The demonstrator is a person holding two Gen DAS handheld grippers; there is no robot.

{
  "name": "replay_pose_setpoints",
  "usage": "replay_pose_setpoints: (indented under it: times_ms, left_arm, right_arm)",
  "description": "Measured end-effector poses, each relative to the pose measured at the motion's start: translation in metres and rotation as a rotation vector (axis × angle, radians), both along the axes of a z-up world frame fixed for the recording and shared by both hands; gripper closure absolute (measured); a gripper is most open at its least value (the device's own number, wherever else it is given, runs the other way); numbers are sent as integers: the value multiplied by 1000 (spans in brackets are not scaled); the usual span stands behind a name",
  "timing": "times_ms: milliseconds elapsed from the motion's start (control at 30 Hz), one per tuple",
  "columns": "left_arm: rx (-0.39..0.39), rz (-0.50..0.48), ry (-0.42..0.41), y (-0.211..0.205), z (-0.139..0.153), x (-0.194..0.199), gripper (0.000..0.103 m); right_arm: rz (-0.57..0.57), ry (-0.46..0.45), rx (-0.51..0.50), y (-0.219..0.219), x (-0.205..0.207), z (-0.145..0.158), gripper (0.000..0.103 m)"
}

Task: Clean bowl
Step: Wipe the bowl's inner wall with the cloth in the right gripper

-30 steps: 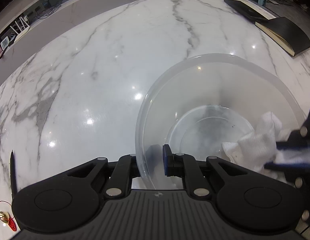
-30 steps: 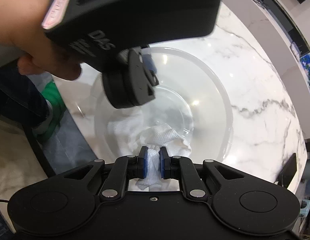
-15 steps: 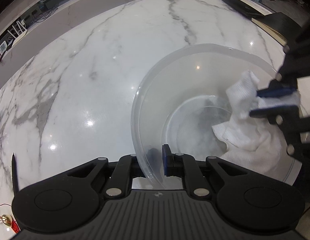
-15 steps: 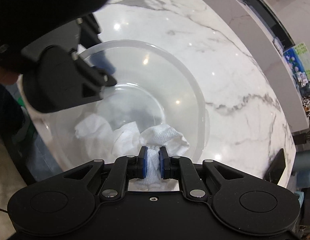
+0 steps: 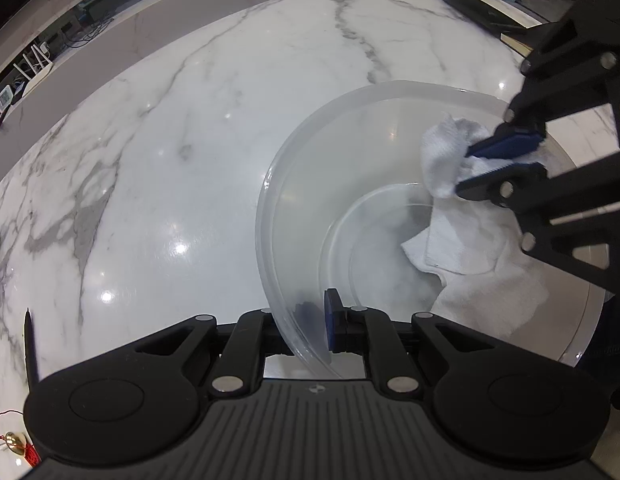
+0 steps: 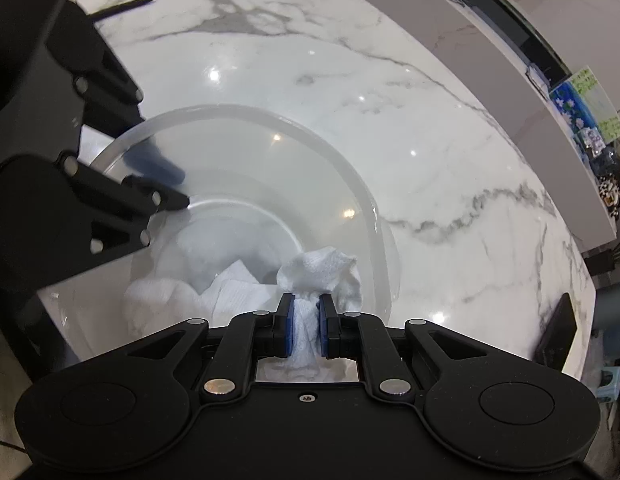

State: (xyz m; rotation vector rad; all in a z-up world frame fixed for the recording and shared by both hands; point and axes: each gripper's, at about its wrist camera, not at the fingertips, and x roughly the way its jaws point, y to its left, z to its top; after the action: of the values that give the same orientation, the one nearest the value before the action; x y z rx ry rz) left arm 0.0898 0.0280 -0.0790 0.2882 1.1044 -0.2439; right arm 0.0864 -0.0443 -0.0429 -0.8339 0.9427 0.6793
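A large clear plastic bowl (image 5: 310, 168) stands on the white marble counter; it also shows in the right wrist view (image 6: 349, 184). My left gripper (image 5: 310, 320) is shut on the bowl's near rim, one finger inside and one outside the wall. My right gripper (image 6: 306, 316) is shut on a white cloth (image 6: 317, 272) and holds it inside the bowl against the far right wall. In the left wrist view the right gripper (image 5: 497, 160) pinches the cloth (image 5: 461, 240), whose loose end hangs down to the bowl's floor.
A black notebook (image 5: 477, 10) lies at the counter's far right edge. A black pen (image 5: 30, 344) and a small gold and red charm (image 5: 14, 440) lie at the near left. A dark phone-like slab (image 6: 557, 332) lies at the right edge.
My right gripper has swept the cloth from the bowl's near right side up along the wall towards the far rim. The left gripper has kept its hold on the rim.
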Motion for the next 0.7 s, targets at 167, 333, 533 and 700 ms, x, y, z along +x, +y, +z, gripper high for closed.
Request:
replay_pose_setpoints:
  times_ms: [167, 333, 533, 700]
  left_arm:
    - [-2, 0, -1, 0, 0, -1, 93]
    - [-3, -1, -2, 0, 0, -1, 93]
    - [1, -2, -6, 0, -1, -1, 93]
    - [6, 4, -10, -1, -2, 0, 92]
  right_arm:
    - [-29, 3, 64, 4, 9, 1, 93]
    - [-29, -11, 134, 4, 12, 3, 93]
    - [-51, -19, 228, 1, 15, 7, 93]
    - [-65, -28, 275, 1, 15, 7, 93]
